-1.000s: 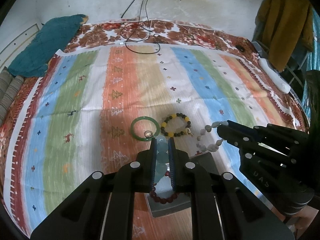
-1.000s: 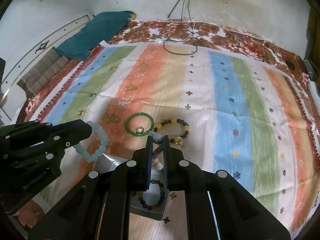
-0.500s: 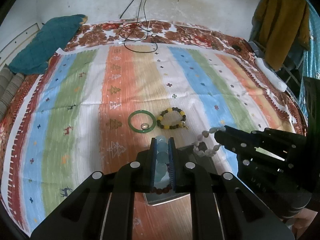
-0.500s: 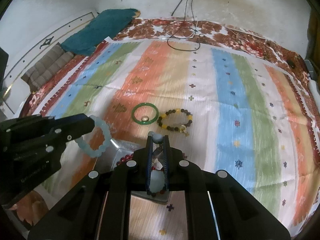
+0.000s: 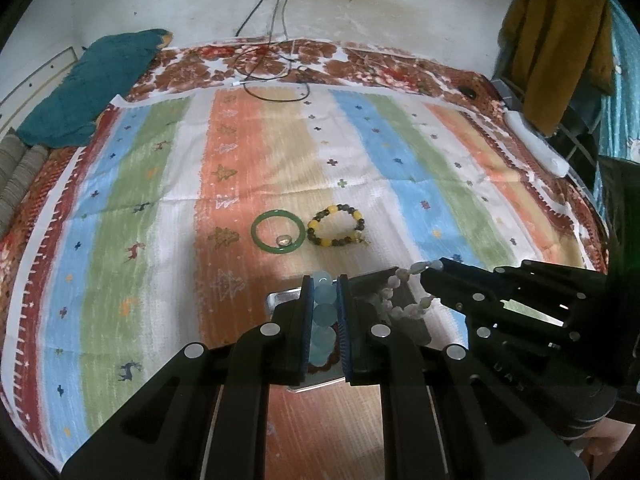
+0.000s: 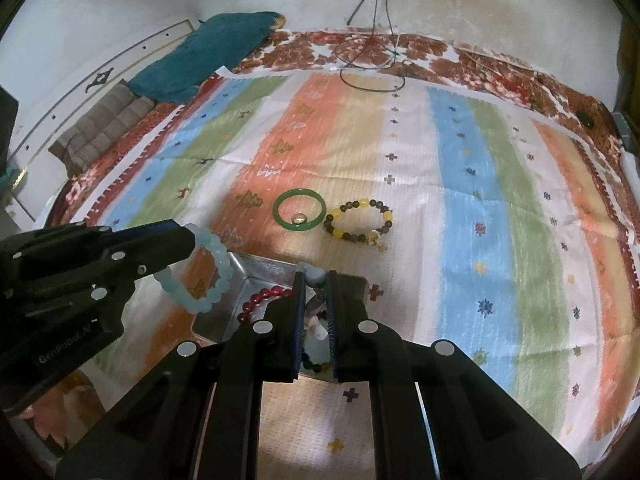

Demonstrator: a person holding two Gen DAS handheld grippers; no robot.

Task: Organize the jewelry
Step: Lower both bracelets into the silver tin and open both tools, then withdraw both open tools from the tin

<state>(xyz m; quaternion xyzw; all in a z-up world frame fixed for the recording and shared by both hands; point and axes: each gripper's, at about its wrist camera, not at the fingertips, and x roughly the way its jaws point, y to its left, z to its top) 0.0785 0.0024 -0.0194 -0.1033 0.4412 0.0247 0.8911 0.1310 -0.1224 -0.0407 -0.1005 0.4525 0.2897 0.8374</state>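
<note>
My left gripper (image 5: 325, 280) is shut on a pale blue bead bracelet (image 5: 324, 312), also seen hanging from it in the right wrist view (image 6: 208, 276). My right gripper (image 6: 313, 276) is shut on a white stone bead bracelet (image 5: 404, 292). Both hang over a shiny metal tray (image 6: 248, 272) that holds a red bead bracelet (image 6: 260, 300) and a multicoloured one (image 6: 316, 366). A green bangle (image 5: 277, 237) with a small ring inside it and a yellow-and-brown bead bracelet (image 5: 337, 230) lie on the striped cloth beyond the tray.
The striped cloth (image 5: 400, 160) covers a bed. A teal pillow (image 5: 88, 88) lies at the far left, cables (image 5: 272, 76) at the far edge. A white remote (image 5: 536, 148) and hanging clothes (image 5: 556, 52) are at the right.
Both grippers have drawn back toward me with their bracelets and now hang over the tray, which shows more. The green bangle and yellow bracelet have not moved.
</note>
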